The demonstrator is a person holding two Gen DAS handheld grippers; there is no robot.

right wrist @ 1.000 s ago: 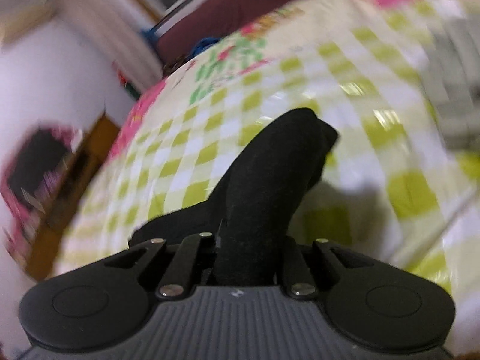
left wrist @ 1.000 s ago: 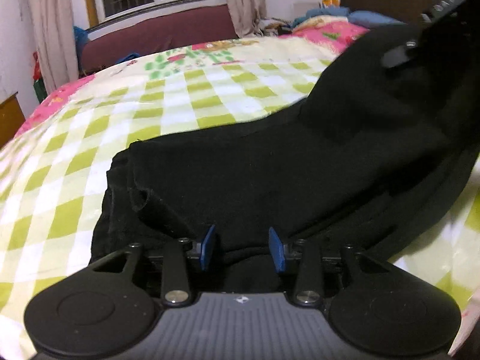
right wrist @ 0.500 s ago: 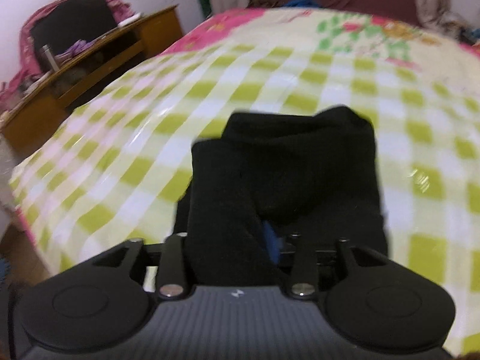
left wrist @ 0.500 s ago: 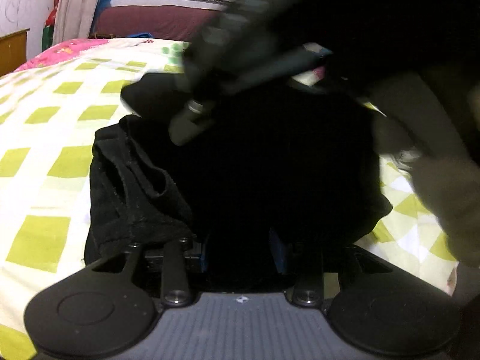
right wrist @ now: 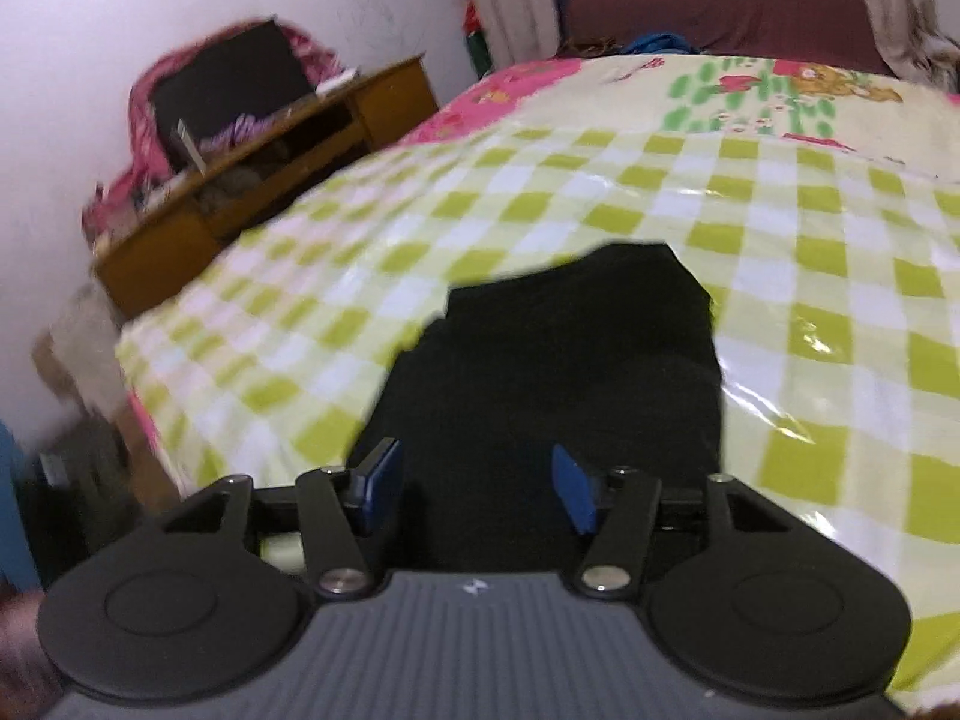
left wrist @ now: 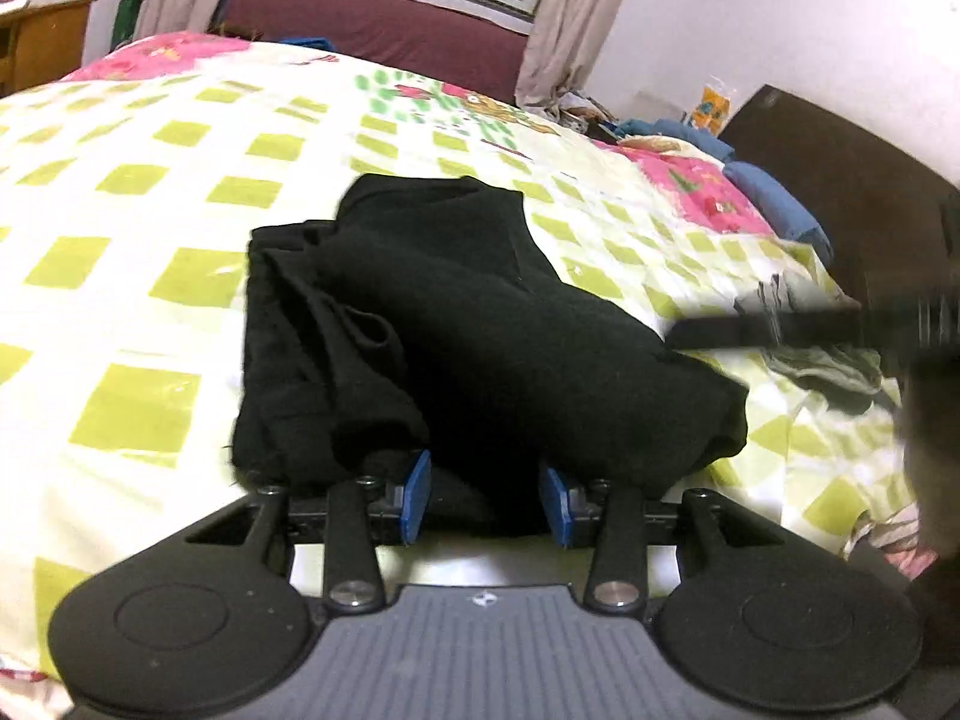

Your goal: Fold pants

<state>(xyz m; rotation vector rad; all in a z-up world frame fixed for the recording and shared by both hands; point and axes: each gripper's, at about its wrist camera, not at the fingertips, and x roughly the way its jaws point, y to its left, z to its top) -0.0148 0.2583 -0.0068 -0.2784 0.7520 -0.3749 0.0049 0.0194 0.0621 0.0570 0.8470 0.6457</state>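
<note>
Black pants lie in a folded heap on the green-checked bedsheet. My left gripper sits at the heap's near end, jaws partly apart. Both blue pads show bare faces, and the black cloth lies between and just beyond them. In the right wrist view the same pants stretch away from my right gripper. Its jaws are opening, and the cloth lies loose between them with neither pad pressing on it. A blurred dark bar at the right edge of the left view looks like part of the right gripper.
A wooden desk with clutter stands past the bed's left edge. A dark headboard, blue clothes and a grey striped garment lie to the right. A maroon couch stands under the window.
My right gripper, earlier shut on a raised fold of the pants, has swung across and let the cloth go. The pants now lie doubled over. The left gripper has rolled and shifted, its jaws unchanged.
</note>
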